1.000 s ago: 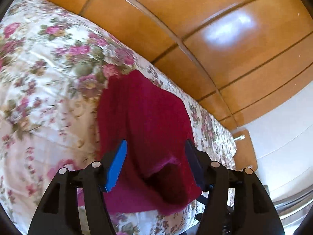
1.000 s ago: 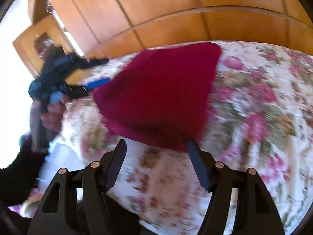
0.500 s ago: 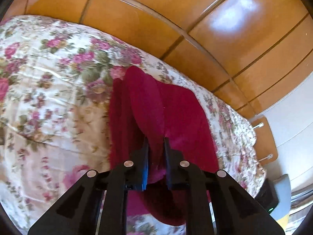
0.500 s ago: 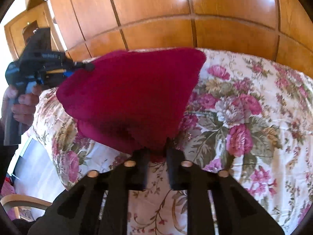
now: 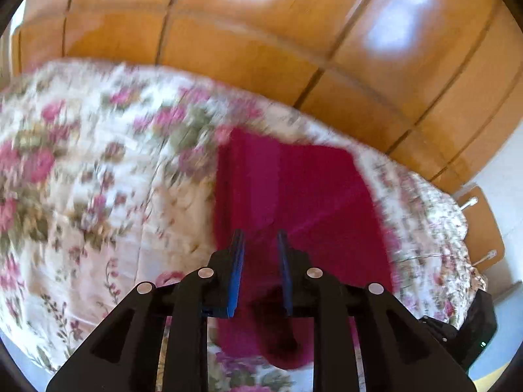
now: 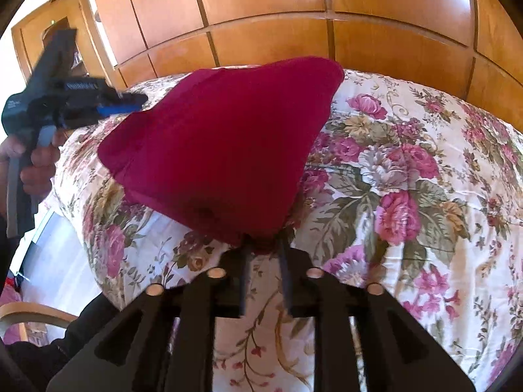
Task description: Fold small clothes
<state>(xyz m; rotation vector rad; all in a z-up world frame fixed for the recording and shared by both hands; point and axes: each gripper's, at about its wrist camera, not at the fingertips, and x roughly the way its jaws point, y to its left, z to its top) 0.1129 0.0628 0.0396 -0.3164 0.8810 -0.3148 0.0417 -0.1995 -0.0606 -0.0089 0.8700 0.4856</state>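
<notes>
A dark red garment (image 5: 310,196) lies on the flowered bedspread (image 5: 81,179), its near edge raised. In the left wrist view, my left gripper (image 5: 260,233) has its blue pads (image 5: 237,261) close together with red cloth between them. The jaws are opening slightly, and creases still run to the tips. In the right wrist view the garment (image 6: 228,137) rises like a tent off the bedspread (image 6: 408,179). My right gripper (image 6: 263,245) pinches a bunch of its nearest corner while its jaws open a little. The left gripper (image 6: 130,104) meets the cloth's far left edge, held by a hand (image 6: 36,160).
Wooden wardrobe doors (image 5: 261,32) stand behind the bed. A wooden nightstand (image 5: 483,228) and a dark object (image 5: 474,326) sit past the bed's right end. A curved wooden chair back (image 6: 29,313) is at the lower left of the right wrist view.
Both grippers went from wide open to closed on the garment's near edge and lifted it off the bedspread. Their fingers now stand slightly further apart than half a second ago. The left view has swung.
</notes>
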